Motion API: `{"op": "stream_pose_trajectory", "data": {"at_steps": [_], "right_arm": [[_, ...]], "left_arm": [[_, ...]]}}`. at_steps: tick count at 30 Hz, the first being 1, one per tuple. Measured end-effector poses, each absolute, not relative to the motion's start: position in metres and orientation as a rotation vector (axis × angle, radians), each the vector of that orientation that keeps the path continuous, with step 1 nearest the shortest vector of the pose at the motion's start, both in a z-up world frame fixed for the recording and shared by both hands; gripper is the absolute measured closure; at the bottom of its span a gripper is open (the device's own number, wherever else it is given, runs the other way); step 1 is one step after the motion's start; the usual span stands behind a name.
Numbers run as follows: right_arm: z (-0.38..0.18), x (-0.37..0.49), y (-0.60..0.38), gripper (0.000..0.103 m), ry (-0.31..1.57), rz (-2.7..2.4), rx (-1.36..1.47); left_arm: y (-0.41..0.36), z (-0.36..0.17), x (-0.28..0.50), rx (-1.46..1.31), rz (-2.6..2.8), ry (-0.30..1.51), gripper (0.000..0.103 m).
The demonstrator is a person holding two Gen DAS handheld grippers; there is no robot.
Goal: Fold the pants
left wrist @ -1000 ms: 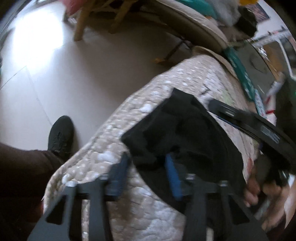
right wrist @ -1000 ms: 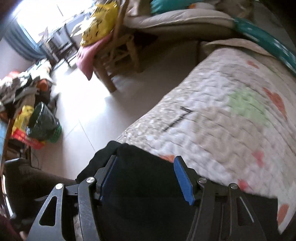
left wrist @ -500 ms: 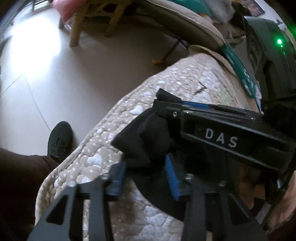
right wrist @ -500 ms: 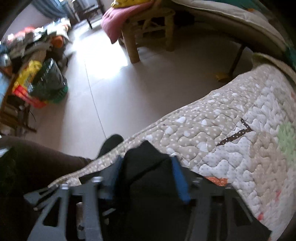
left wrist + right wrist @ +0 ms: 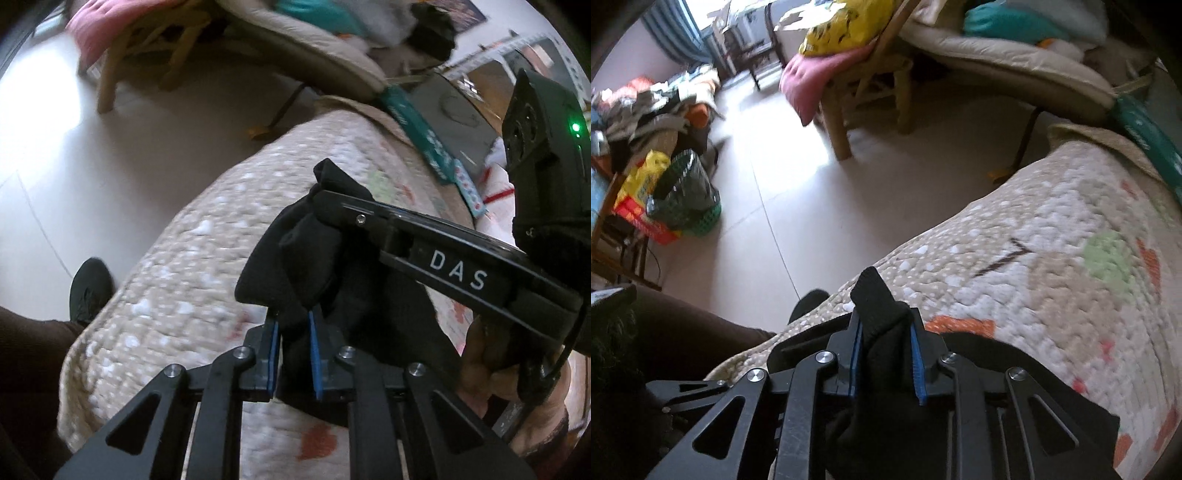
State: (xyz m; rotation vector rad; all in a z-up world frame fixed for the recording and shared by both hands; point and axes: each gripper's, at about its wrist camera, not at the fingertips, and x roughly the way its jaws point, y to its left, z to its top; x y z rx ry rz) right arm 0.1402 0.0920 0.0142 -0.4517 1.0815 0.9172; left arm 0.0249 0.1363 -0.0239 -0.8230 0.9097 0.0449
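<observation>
The black pants (image 5: 306, 254) lie bunched on a quilted beige bedspread (image 5: 192, 266). My left gripper (image 5: 293, 325) is shut on a fold of the black cloth near the bed's edge. In the left wrist view the right gripper's black body (image 5: 458, 258), marked DAS, crosses just above and right, its tip pinching the same bunch. In the right wrist view my right gripper (image 5: 884, 332) is shut on a peak of the black pants (image 5: 879, 306), which sticks up between its blue pads (image 5: 916, 354). The rest of the pants is hidden under the grippers.
The bedspread (image 5: 1052, 295) drops off to a pale tiled floor (image 5: 783, 177) on the left. My shoe (image 5: 90, 291) and leg stand beside the bed. A wooden chair (image 5: 871, 92) with a pink cloth, a lounger (image 5: 1015, 62) and a green basket (image 5: 687, 199) stand beyond.
Both grippers have closed from open onto the black pants. The right gripper has come in close over the left one, and the cloth is now gathered up between them.
</observation>
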Motion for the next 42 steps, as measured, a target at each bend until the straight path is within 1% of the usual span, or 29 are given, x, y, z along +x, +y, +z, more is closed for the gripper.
{"op": "stream_pose_trajectory", "data": {"at_steps": [4,8,21,23,25,26,27,28,29,30,31,34,37,39,42], "right_arm": [[0.035,0.141,0.051,0.079,1.053,0.877,-0.389],[0.041,0.143,0.008,0.079,1.051,0.834,-0.328],[0.016,0.149,-0.117,0.078,1.058,0.682,-0.052],[0.01,0.15,-0.138,0.078,1.06,0.656,0.002],[0.004,0.149,-0.156,0.074,1.07,0.638,0.048],[0.001,0.151,-0.163,0.074,1.075,0.632,0.064],[-0.003,0.151,-0.171,0.071,1.082,0.619,0.082],[-0.006,0.152,-0.18,0.061,1.089,0.594,0.101],[-0.008,0.152,-0.187,0.055,1.092,0.569,0.113],[-0.009,0.153,-0.196,0.044,1.09,0.538,0.127],[-0.008,0.153,-0.206,0.042,1.081,0.509,0.147],[0.003,0.152,-0.234,0.041,1.052,0.43,0.202],[0.021,0.147,-0.256,0.041,0.995,0.356,0.227],[0.035,0.14,-0.261,0.041,0.95,0.362,0.263],[0.054,0.128,-0.25,0.041,0.902,0.451,0.332]], "left_arm": [[0.104,-0.01,0.033,-0.751,-0.005,0.916,0.089],[0.071,-0.005,0.043,-0.674,-0.042,0.946,0.089],[-0.035,-0.006,0.065,-0.428,-0.144,1.015,0.089],[-0.049,-0.007,0.062,-0.396,-0.161,1.015,0.089],[-0.066,-0.01,0.061,-0.371,-0.187,1.024,0.087],[-0.072,-0.012,0.06,-0.364,-0.2,1.032,0.083],[-0.076,-0.012,0.058,-0.362,-0.218,1.041,0.07],[-0.079,-0.012,0.055,-0.366,-0.249,1.054,0.063],[-0.081,-0.009,0.051,-0.374,-0.285,1.066,0.055],[-0.08,-0.004,0.044,-0.381,-0.338,1.07,0.052],[-0.078,0.001,0.039,-0.378,-0.37,1.068,0.051],[-0.065,0.022,0.018,-0.357,-0.461,1.021,0.045],[-0.029,0.038,0.004,-0.353,-0.411,0.946,0.04],[0.003,0.034,0.009,-0.412,-0.297,0.935,0.039],[0.034,0.017,0.025,-0.507,-0.156,0.98,0.039]]}}
